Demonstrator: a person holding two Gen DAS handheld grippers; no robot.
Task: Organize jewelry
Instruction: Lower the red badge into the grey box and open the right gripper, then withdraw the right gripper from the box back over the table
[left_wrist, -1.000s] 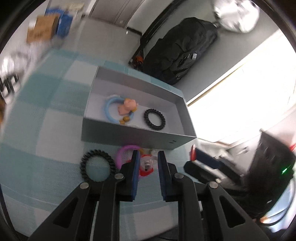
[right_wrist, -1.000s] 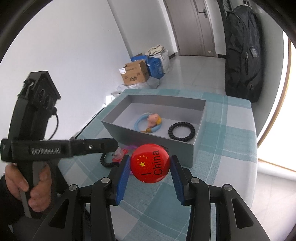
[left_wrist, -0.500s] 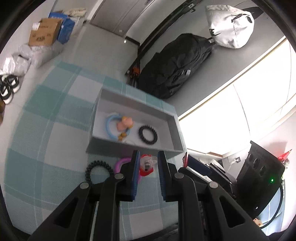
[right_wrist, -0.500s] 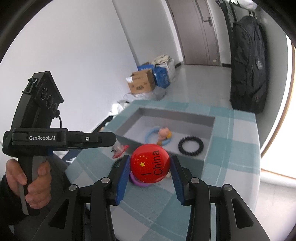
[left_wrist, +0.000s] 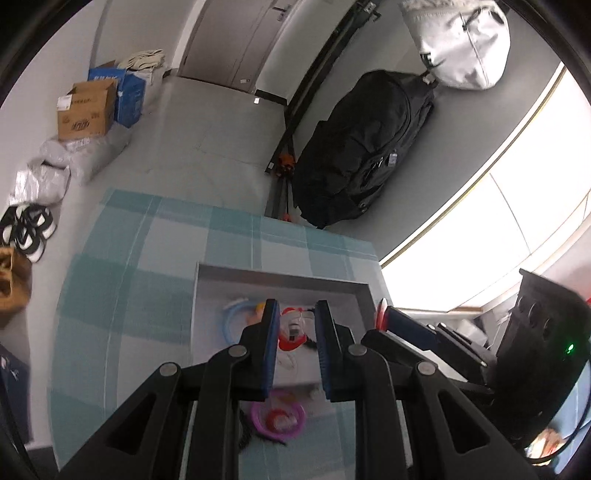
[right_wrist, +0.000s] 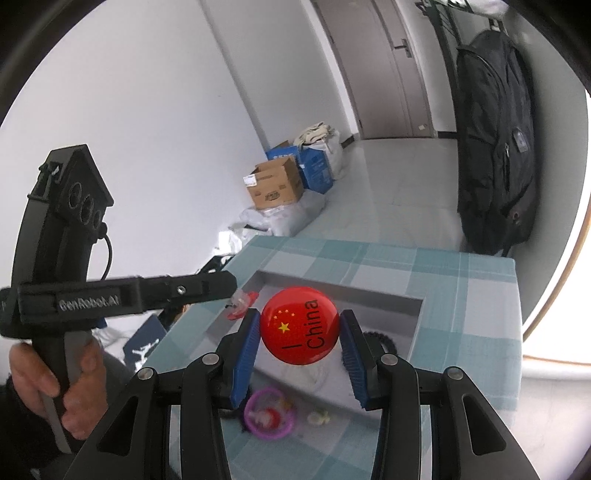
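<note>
Left wrist view: the left gripper (left_wrist: 294, 325) is nearly closed, pinching a small red-and-white trinket (left_wrist: 291, 334) between its fingertips, with the grey box (left_wrist: 280, 275) right under them. A purple ring (left_wrist: 279, 421) sits on the checked cloth behind the fingers.

Right wrist view: the right gripper (right_wrist: 299, 332) is partway open, clamped on a red round badge (right_wrist: 299, 325) above the box.

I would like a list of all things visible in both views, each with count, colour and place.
box: 1, grey, on table
table: 1, teal checked cloth
badge: 1, red, in right gripper
clip: 1, red and white, in left gripper
purple ring: 1, on table before box
black ring: 1, in box
blue ring: 1, in box
backpack: 1, black, by wall
cartons: brown and blue, on floor
left gripper: shut on clip
right gripper: shut on badge
hand: 1, holding left gripper
</note>
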